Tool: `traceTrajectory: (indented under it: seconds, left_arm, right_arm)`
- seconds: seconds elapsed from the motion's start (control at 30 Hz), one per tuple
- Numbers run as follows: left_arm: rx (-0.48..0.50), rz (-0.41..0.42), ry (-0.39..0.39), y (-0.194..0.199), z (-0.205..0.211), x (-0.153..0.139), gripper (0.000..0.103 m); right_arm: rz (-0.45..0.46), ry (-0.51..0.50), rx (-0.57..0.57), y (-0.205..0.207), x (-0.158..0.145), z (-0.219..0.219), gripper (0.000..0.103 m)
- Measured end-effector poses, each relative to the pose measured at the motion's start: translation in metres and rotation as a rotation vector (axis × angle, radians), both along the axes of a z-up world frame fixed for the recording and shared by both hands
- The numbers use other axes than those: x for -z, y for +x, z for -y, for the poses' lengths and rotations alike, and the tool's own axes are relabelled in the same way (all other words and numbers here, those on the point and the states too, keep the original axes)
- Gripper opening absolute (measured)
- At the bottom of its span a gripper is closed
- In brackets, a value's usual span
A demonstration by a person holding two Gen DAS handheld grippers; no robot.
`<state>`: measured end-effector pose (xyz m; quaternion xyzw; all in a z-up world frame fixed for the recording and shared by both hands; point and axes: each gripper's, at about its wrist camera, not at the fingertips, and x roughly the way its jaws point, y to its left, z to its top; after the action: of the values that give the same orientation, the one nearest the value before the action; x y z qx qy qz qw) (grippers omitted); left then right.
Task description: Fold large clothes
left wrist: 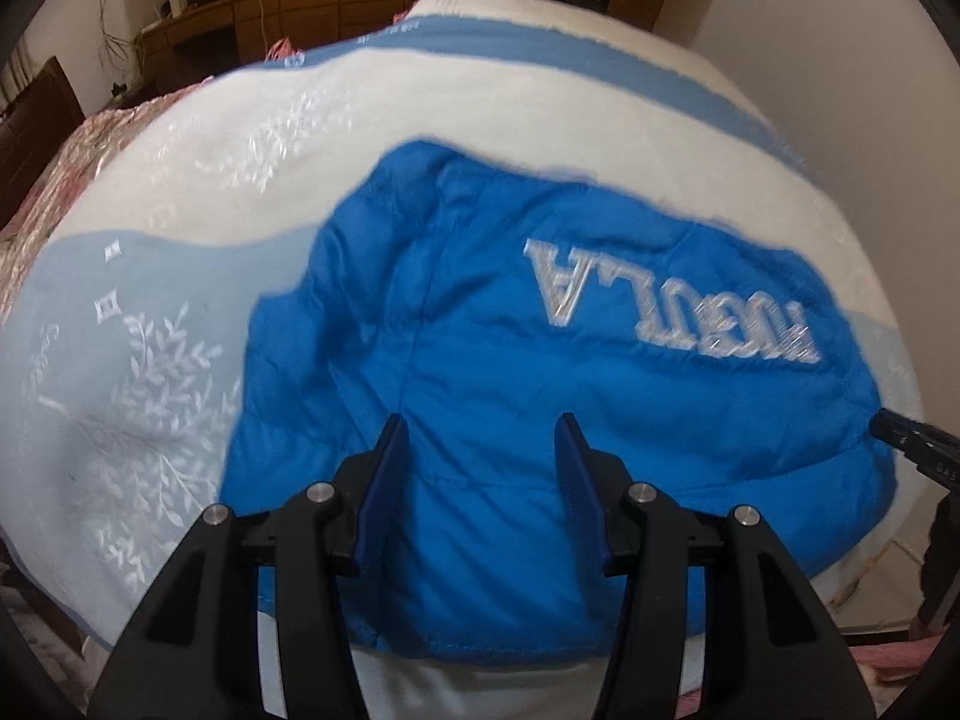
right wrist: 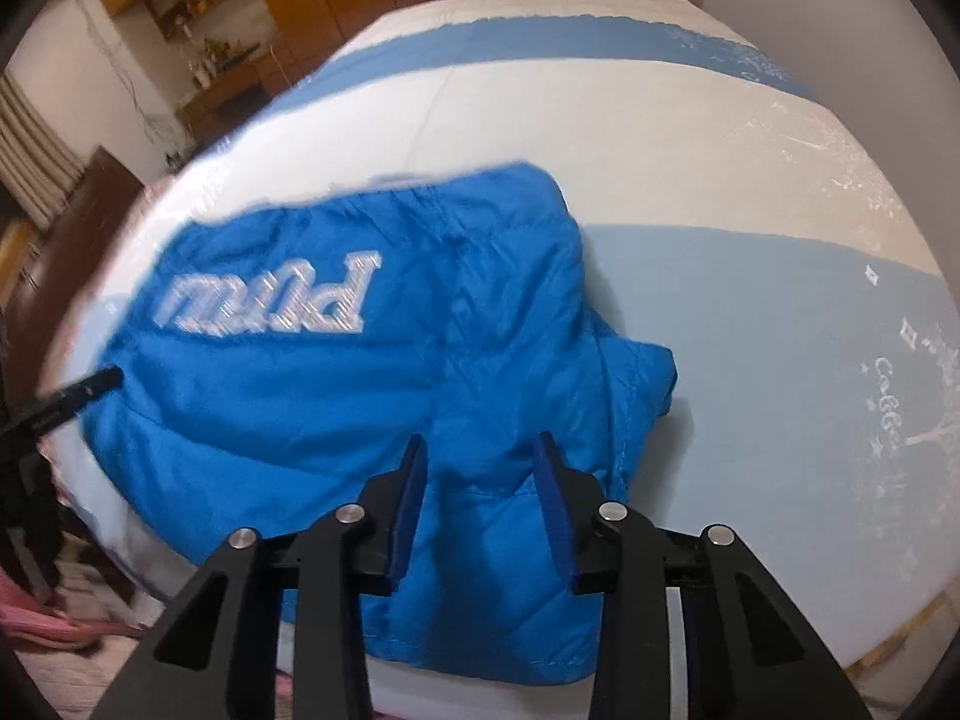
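Observation:
A bright blue padded jacket (left wrist: 510,396) with large silver letters lies folded into a compact bundle on the bed; it also shows in the right wrist view (right wrist: 372,408). My left gripper (left wrist: 483,426) is open and empty, hovering over the jacket's near part. My right gripper (right wrist: 480,447) is open and empty, hovering over the jacket's near right part. The tip of the right gripper shows at the jacket's right edge in the left wrist view (left wrist: 900,429), and the left gripper's tip shows at the jacket's left edge in the right wrist view (right wrist: 90,387).
The bed cover (left wrist: 198,192) is white with pale blue bands and a leaf pattern; it also shows in the right wrist view (right wrist: 750,312). A pink quilt (left wrist: 54,180) lies at the bed's left side. Wooden cupboards and a shelf (left wrist: 252,6) stand behind the bed.

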<state>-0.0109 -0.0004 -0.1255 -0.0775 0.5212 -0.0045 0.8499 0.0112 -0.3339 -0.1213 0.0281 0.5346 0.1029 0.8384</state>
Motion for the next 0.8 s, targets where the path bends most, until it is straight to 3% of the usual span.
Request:
traceTrajectory:
  seconds: [0.13,0.4,0.6,0.8]
  left_arm:
    - [0.005,0.001,-0.008,-0.003,0.002,0.017,0.051]
    - [-0.005,0.021,0.002,-0.007,0.003,0.026,0.052]
    - [-0.022,0.009,0.017,-0.009,0.005,0.024,0.051]
    - [-0.021,0.002,0.024,-0.016,0.012,0.008,0.053]
  right_arm:
    - [-0.032,-0.007,-0.018,-0.003,0.018,0.002,0.032]
    - [0.001,0.042,-0.011,-0.010,0.034,0.008,0.032]
    - [0.000,0.071,0.016,-0.009,0.028,0.016,0.032]
    - [0.016,0.083,0.043,-0.020,0.002,0.027,0.032]
